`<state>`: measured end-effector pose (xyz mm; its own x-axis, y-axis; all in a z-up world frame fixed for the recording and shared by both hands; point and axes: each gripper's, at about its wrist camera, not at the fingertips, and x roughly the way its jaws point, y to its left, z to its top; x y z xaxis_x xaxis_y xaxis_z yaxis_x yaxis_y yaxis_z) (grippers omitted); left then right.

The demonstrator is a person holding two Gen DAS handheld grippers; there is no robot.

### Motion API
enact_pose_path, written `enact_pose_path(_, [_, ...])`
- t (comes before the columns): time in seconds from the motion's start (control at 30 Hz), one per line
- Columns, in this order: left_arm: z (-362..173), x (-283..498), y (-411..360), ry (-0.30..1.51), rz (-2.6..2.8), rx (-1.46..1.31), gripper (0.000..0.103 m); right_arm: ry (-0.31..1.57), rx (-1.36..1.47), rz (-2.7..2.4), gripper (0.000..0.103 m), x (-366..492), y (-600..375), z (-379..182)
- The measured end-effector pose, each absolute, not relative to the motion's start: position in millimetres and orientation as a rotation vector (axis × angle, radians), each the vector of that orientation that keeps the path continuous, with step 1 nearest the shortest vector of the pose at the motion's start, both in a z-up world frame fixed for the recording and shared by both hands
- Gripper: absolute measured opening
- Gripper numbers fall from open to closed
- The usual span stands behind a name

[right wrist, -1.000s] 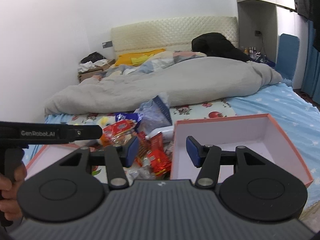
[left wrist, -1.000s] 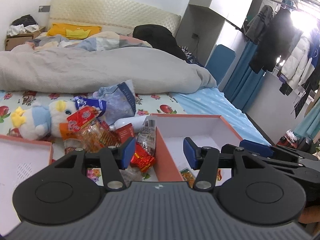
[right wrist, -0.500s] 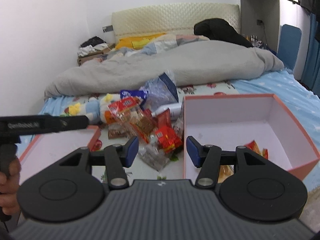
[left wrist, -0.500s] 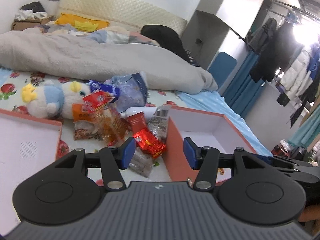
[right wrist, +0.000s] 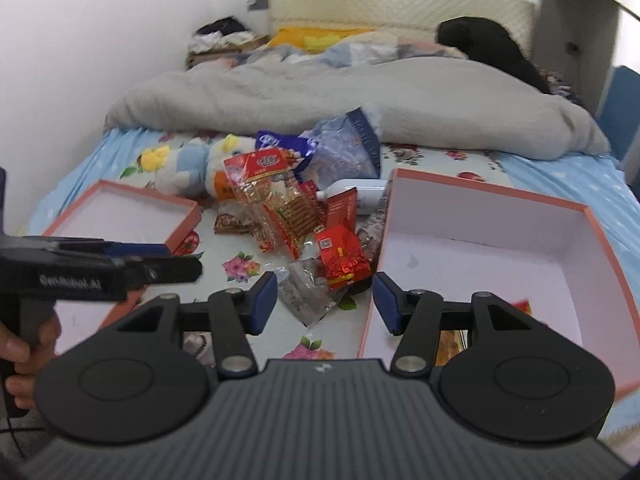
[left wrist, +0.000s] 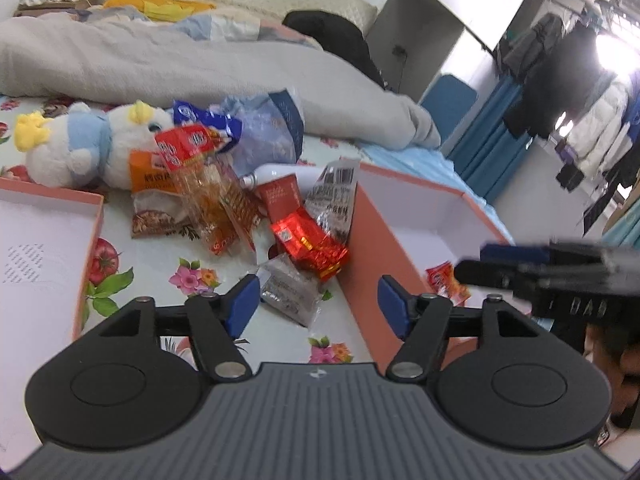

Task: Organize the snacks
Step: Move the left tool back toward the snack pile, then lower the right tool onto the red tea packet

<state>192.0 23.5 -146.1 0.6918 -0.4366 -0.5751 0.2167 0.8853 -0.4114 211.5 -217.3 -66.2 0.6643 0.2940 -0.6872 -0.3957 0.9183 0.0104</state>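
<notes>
A heap of snack packets lies on the flowered sheet between two pink boxes: a red foil packet point(left wrist: 310, 242) point(right wrist: 340, 256), a clear grey packet point(left wrist: 290, 290) point(right wrist: 306, 294), a long clear biscuit pack with a red top point(left wrist: 208, 184) point(right wrist: 276, 204). The deep pink box point(left wrist: 372, 240) point(right wrist: 600, 256) on the right holds a red packet point(left wrist: 446, 282). My left gripper point(left wrist: 314, 306) hovers low over the grey packet, its jaws opening with nothing between them. My right gripper point(right wrist: 324, 300) is open and empty, above the same packet beside the box's corner.
A shallow pink lid point(left wrist: 44, 240) point(right wrist: 120, 216) lies at left. A plush duck point(left wrist: 72, 144) point(right wrist: 184, 160), a blue-grey bag point(left wrist: 268, 132) and a white bottle point(right wrist: 360, 196) sit behind the heap. A grey duvet point(right wrist: 360, 96) covers the bed's far half. Clothes hang at right point(left wrist: 580, 92).
Both grippers have come down and closer to the snack heap, which now fills more of each view. The left jaws stand wider apart than before. The right gripper's gap is unchanged.
</notes>
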Motion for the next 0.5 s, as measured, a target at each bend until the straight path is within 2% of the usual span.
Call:
enact_pose_path(0.23, [-189.3, 232.2, 12.6, 0.781, -0.397, -0.284, 0.084, 0.833, -0.283, 0.477, 0.055, 265.6, -203.3, -81.9])
enact_pose_path(0.3, [-200.7, 242.2, 8.8, 0.810, -0.386, -0.266, 0.092, 0.857, -0.329, 0.506, 0.055, 278.4, -195.2, -86.0])
enact_pose_path(0.5, [-227.6, 269.2, 0.1, 0.846, -0.416, -0.231, 0.094, 0.967, -0.401, 0.595, 0.055, 309.1, -177.6, -99.3])
